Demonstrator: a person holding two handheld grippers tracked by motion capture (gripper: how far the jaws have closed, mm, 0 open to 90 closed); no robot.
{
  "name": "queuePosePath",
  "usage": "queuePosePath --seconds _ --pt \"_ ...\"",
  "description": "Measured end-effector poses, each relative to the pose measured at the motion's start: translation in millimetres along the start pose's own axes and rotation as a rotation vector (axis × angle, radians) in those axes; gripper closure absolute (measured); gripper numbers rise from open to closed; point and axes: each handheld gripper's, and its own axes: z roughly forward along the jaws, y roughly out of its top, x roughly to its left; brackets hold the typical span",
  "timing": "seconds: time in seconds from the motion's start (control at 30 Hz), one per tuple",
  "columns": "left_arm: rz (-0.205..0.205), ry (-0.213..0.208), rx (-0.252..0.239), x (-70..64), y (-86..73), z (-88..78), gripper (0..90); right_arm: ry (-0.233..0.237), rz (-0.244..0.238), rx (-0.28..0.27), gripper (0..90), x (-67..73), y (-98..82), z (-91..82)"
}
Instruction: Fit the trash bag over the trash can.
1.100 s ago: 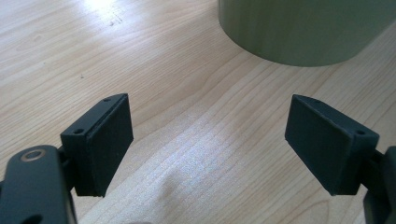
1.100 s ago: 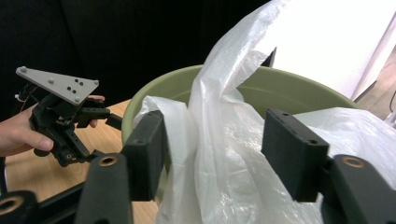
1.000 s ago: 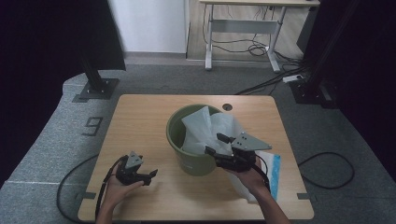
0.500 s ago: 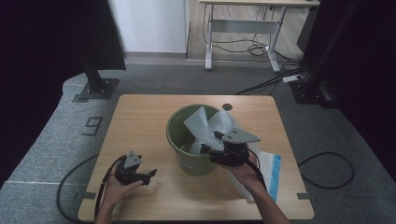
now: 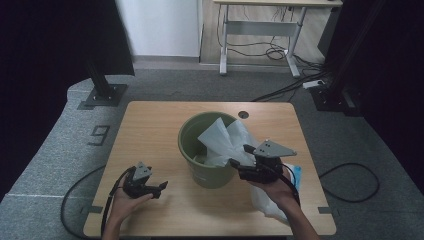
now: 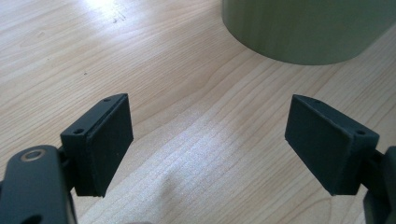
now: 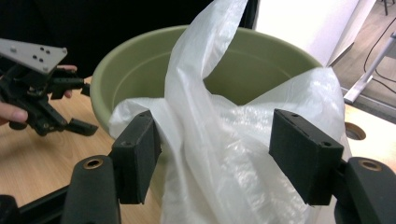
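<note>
At worktop (image 5: 150,125) centre: green bucket (image 5: 200,172), white plastic bag (image 5: 225,140) draped over its near-right rim. Bag is seen betw. jaws of right gripper (image 5: 239,167) at that rim; jaws were just opening, now spread wide, bag loose, left pad brushed by film. Left gripper (image 5: 161,187): low by bucket's left, spread, nothing held.

Your tongs work over a bare wooden table (image 5: 150,130). Beyond your right tongs (image 5: 240,156), past the far side, a round cable hole (image 5: 243,114) sits in the tabletop. Well beyond that stands a white desk (image 5: 223,45) with loose cables (image 5: 280,52) under it. Left of your left tongs (image 5: 161,187), a "9" (image 5: 100,135) marks the floor mat.
</note>
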Motion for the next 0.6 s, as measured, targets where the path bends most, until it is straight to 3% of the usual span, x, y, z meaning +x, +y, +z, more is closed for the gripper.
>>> queuePosePath --seconds 0.17,0.33,0.6 --pt "0.000 0.001 0.001 -0.5 -0.1 0.5 15.2 0.003 0.005 -0.002 32.5 -0.3 -8.2 0.1" --pt "-0.002 0.003 0.001 0.1 -0.3 0.0 15.2 0.023 0.012 -0.040 32.0 1.7 -12.6 2.1" --pt "-0.003 0.004 0.000 0.8 -0.8 -0.7 15.2 0.008 0.014 -0.119 30.8 0.5 -21.0 -24.8"
